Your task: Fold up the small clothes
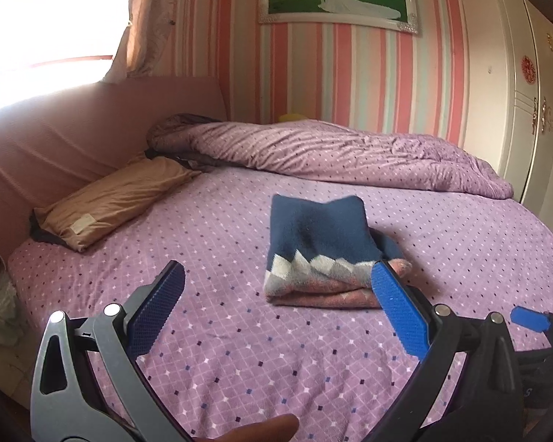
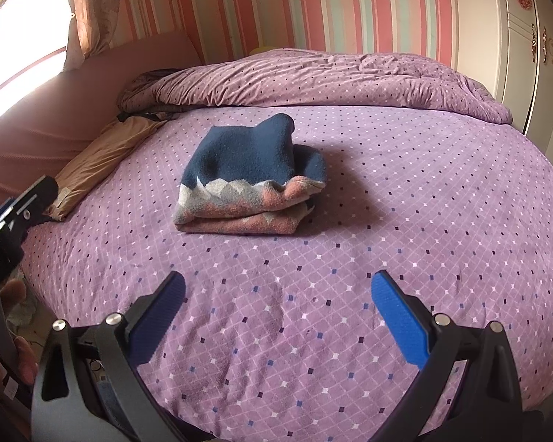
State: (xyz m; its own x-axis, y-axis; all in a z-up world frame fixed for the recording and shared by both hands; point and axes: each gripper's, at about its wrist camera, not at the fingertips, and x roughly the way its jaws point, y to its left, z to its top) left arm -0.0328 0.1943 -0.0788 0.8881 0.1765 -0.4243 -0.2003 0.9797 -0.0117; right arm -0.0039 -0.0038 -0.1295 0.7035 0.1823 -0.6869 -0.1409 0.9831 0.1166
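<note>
A small knit garment (image 1: 320, 250), navy with a grey and pink zigzag band, lies folded in a compact stack on the purple bed sheet (image 1: 239, 361). It also shows in the right wrist view (image 2: 250, 176). My left gripper (image 1: 278, 274) is open and empty, held above the sheet just in front of the garment; its right fingertip overlaps the garment's near right corner in the image. My right gripper (image 2: 278, 283) is open and empty, well short of the garment. The right gripper's blue tip (image 1: 527, 318) shows at the left view's right edge.
A tan pillow (image 1: 110, 202) lies at the left by the pink headboard (image 1: 73, 129). A bunched purple duvet (image 1: 350, 154) runs along the far side of the bed. A white wardrobe (image 1: 516, 92) stands at the right. The left gripper's body (image 2: 14, 213) shows at the left.
</note>
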